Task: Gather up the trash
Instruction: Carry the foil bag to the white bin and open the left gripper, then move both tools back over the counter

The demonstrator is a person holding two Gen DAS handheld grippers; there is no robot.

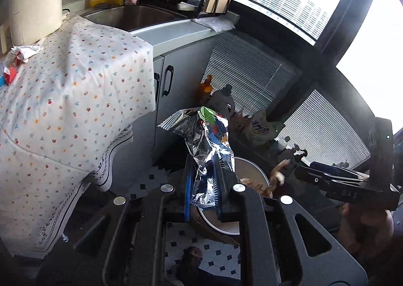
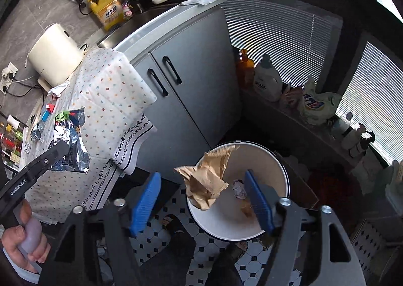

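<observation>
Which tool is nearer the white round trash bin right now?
Right. The right tool hangs open directly over the white round trash bin, with brown crumpled paper dropping between its fingers. The left tool, shut on a silver foil wrapper, is off beside the cloth-covered table.

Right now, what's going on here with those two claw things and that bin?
A person is collecting trash with a gripper in each hand. The left gripper is shut on a foil wrapper, carried toward the white bin. The right gripper is open above the bin, and brown paper hangs free between its fingers at the rim, apparently dropping in.
</observation>
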